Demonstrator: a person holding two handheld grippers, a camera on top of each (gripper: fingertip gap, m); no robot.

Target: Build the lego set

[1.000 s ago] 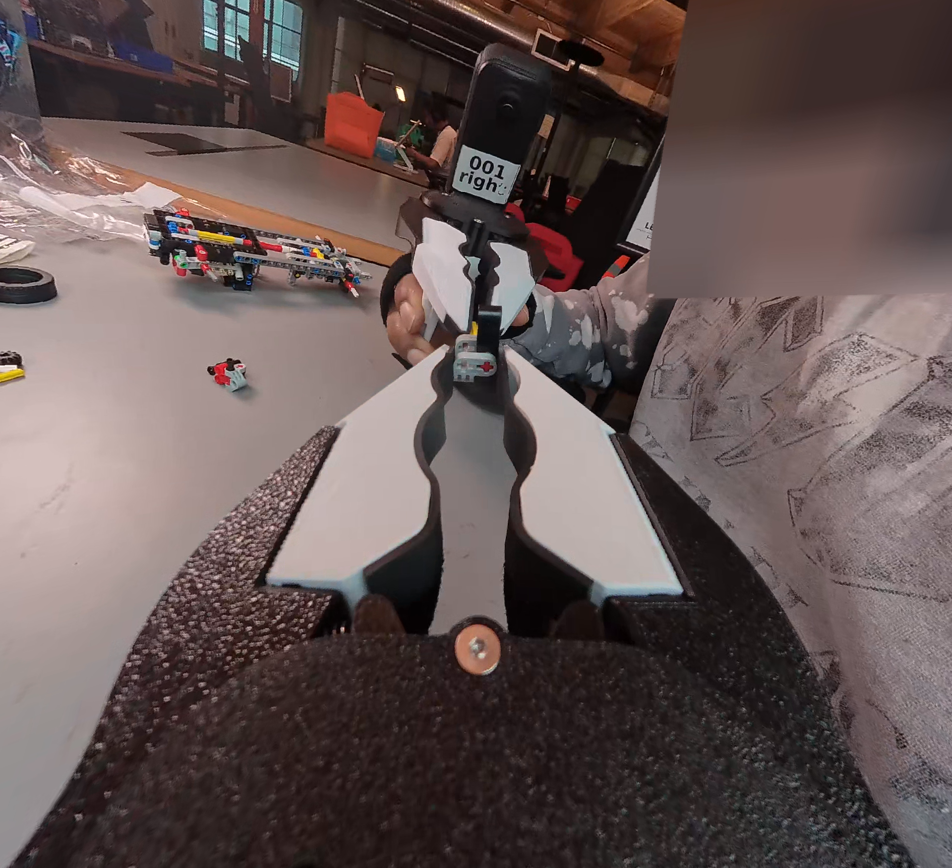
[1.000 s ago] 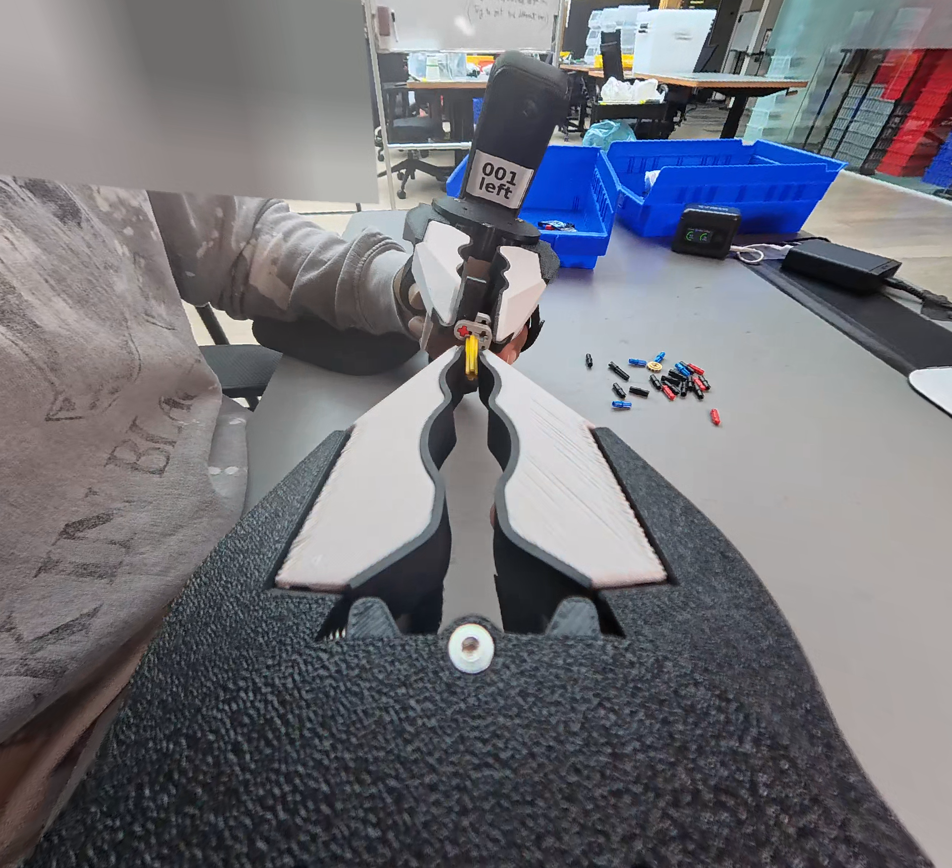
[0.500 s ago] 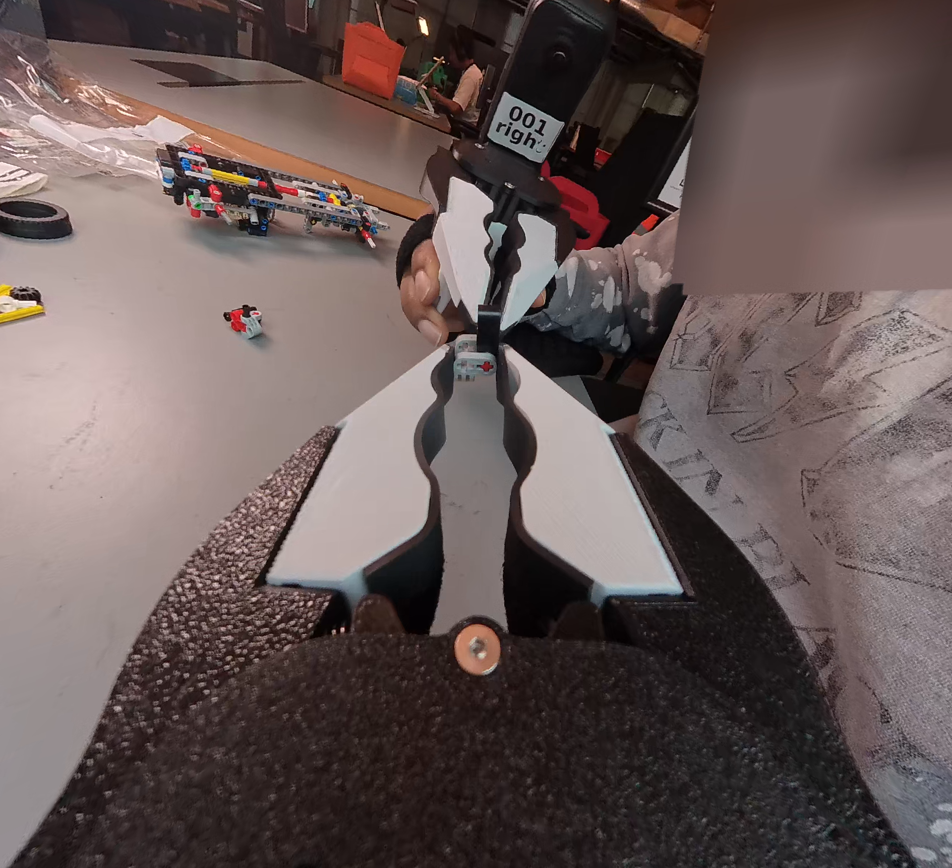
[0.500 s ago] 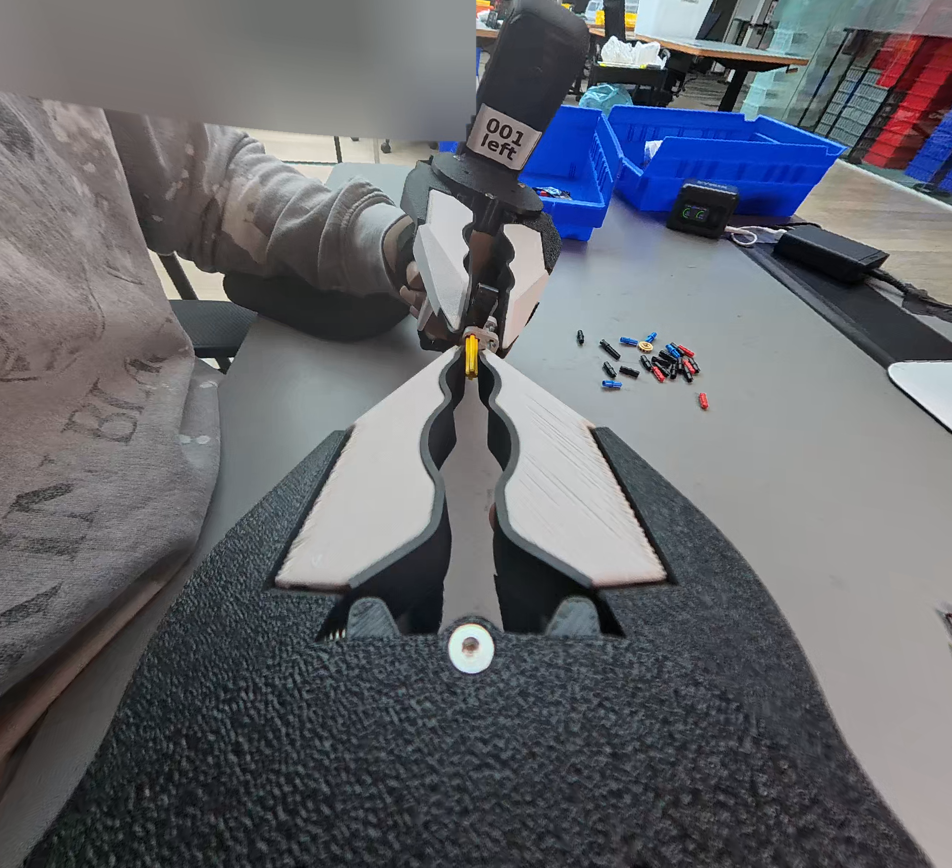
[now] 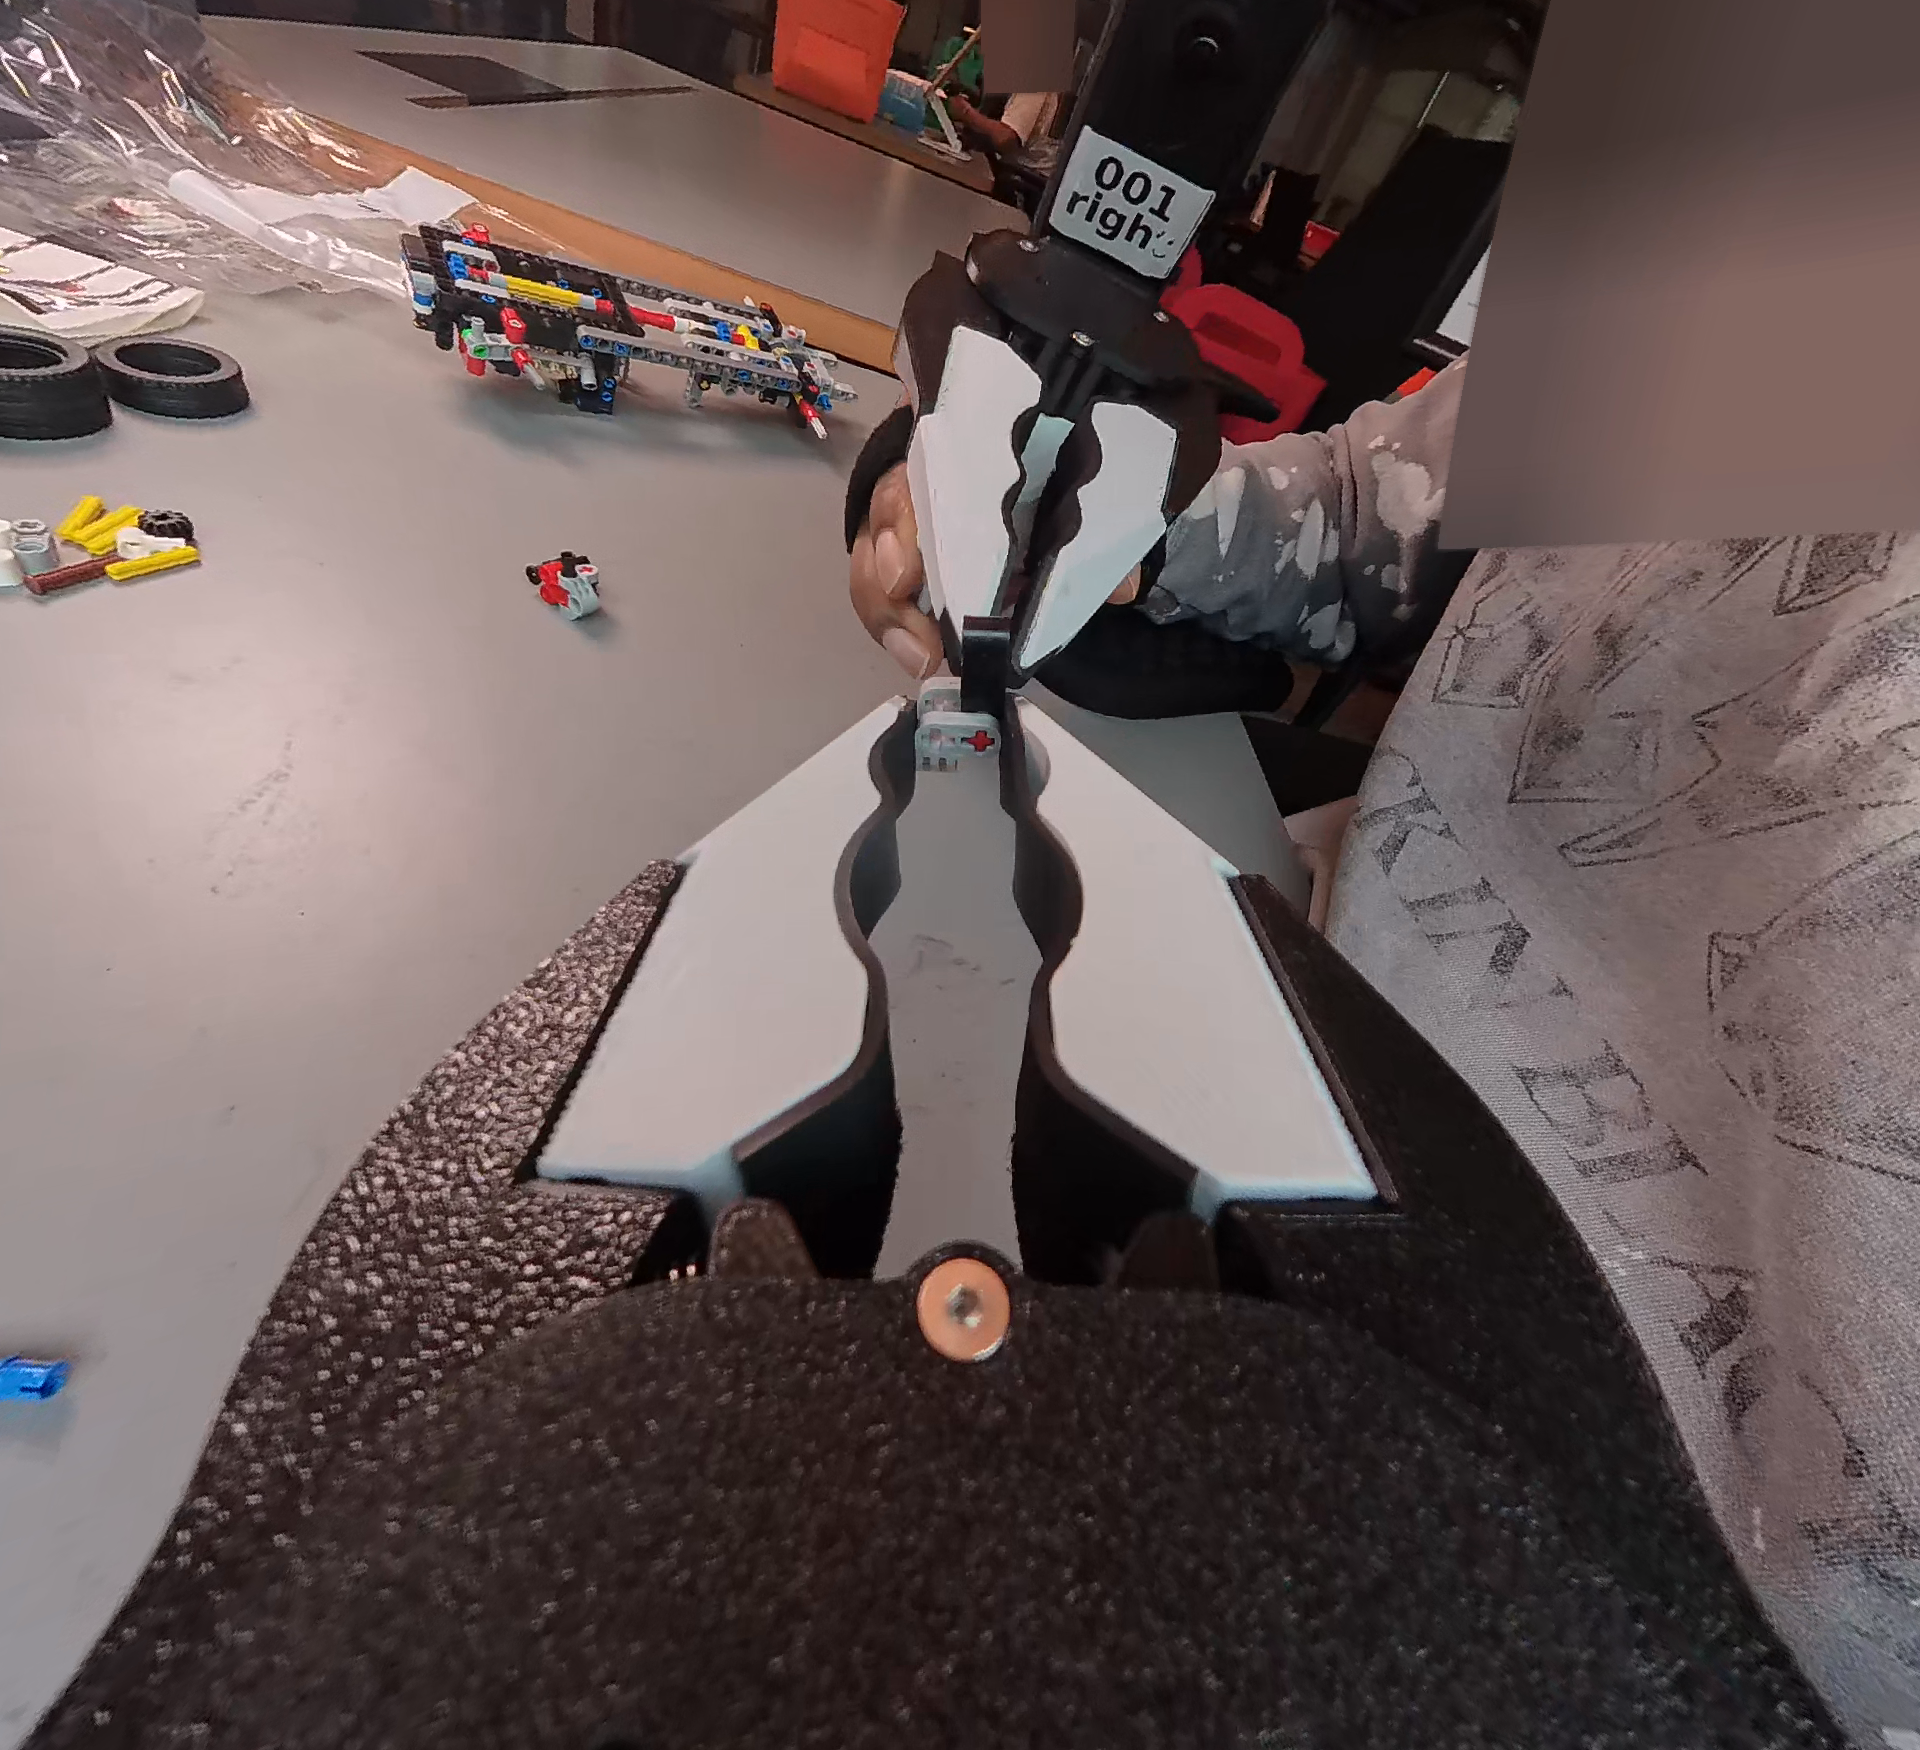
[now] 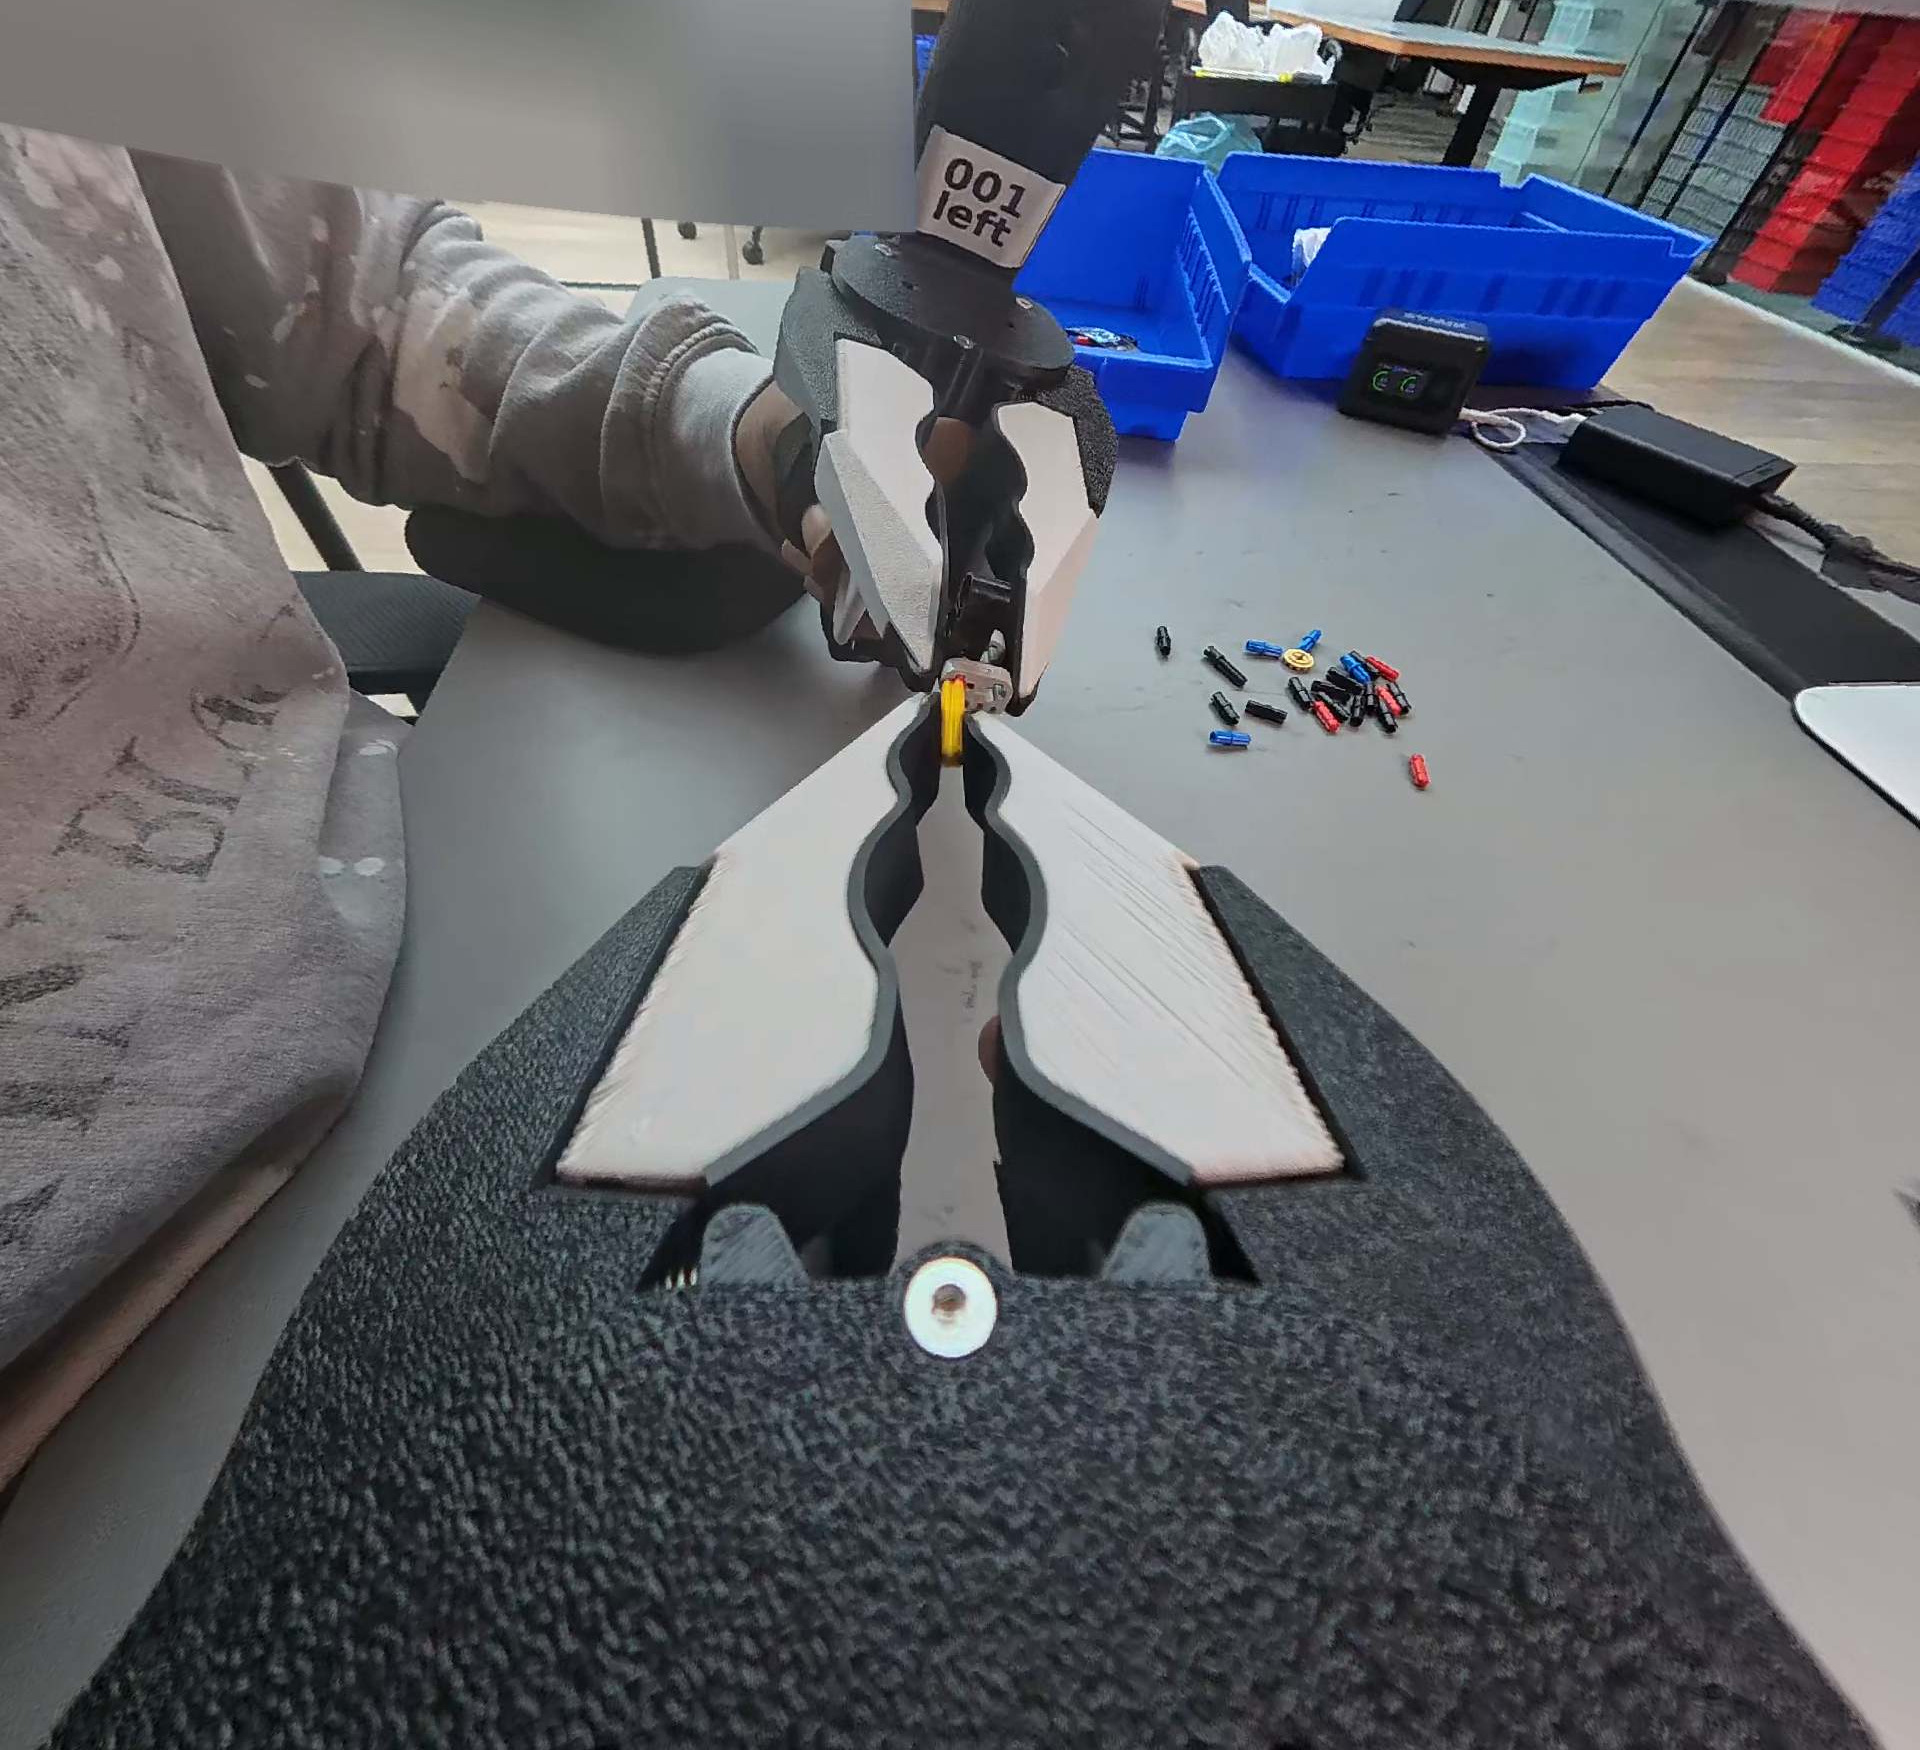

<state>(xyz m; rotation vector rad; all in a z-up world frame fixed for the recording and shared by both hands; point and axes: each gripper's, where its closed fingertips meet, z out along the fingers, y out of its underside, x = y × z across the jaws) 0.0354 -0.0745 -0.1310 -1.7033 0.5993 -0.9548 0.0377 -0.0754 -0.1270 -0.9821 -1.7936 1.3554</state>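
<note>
My left gripper (image 5: 958, 732) is shut on a small grey connector (image 5: 956, 742) with a red axle end. My right gripper (image 6: 951, 736) is shut on a small yellow piece (image 6: 949, 732). The two grippers meet tip to tip just above the grey table (image 5: 312, 817), near its front edge. In the right wrist view the yellow piece touches the grey connector (image 6: 979, 687). A black part (image 5: 982, 661) stands against the connector; I cannot tell which gripper holds it. The long partly built lego chassis (image 5: 623, 329) lies further back on the left.
Black tyres (image 5: 171, 375), small loose parts (image 5: 104, 542), a red-grey sub-piece (image 5: 566, 580), a blue piece (image 5: 31, 1378) and plastic bags (image 5: 156, 121) lie left. A pile of pins (image 6: 1330, 687), blue bins (image 6: 1455, 266) and a power adapter (image 6: 1673, 464) are right. The person's torso is close. My left and right fingertips are right by each other.
Both grippers stay shut on their pieces and tip to tip. They have closed in and tilted, so each looms larger and steeper in the other's view. The table contents shifted in frame.
</note>
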